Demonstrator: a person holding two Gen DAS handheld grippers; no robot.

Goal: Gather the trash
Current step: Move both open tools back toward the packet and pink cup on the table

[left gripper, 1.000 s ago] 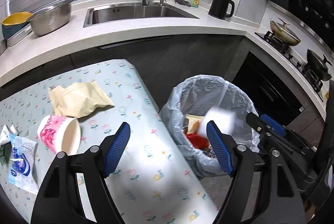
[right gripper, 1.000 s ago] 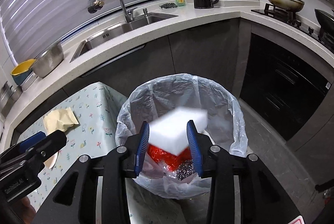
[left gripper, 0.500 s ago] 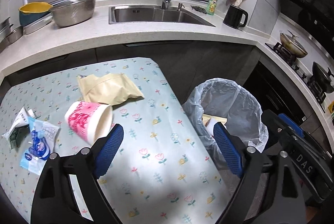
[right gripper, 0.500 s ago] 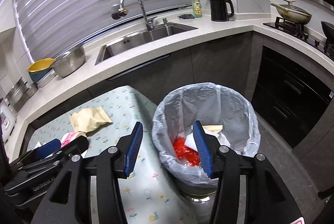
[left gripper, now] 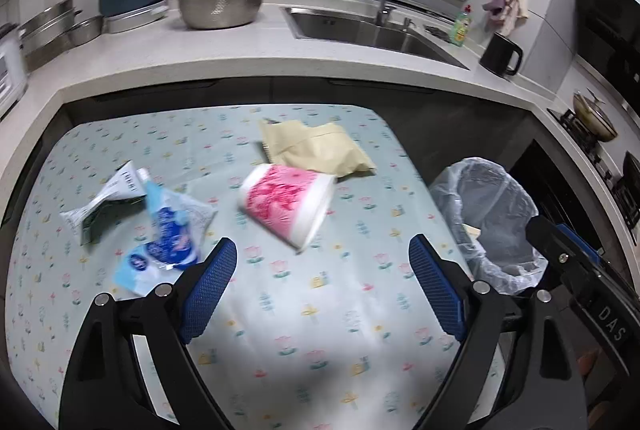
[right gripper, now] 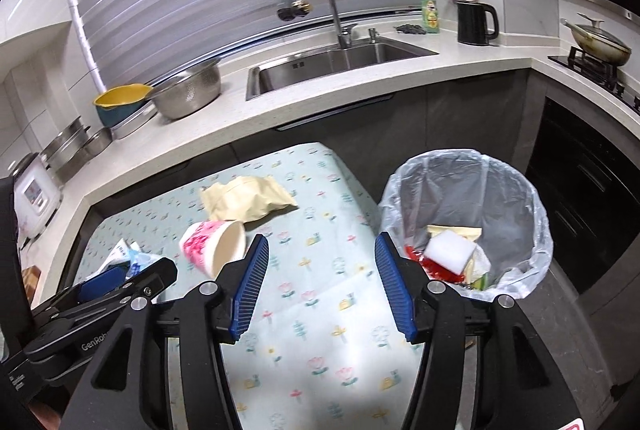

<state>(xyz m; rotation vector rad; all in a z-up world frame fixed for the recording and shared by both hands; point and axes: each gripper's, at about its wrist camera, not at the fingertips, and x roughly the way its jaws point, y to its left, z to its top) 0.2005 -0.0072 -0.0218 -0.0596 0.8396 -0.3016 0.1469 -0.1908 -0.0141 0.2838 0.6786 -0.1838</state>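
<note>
Both tools hang over the flowered bench (left gripper: 320, 310) now, and the pink cup (left gripper: 286, 207) is the prize. It lies on its side, straight ahead of the left tool (left gripper: 322, 286), long axis slanting, mouth toward the bin (right gripper: 466, 226). Left tool is spread wide, nothing between its pads. The right tool (right gripper: 318, 284) has just been opening, released and empty, and in its view the cup (right gripper: 212, 246) sits off to its left. So I'd judge the left hand nearer. The tan pouch (left gripper: 316, 147) lies just behind the cup.
</note>
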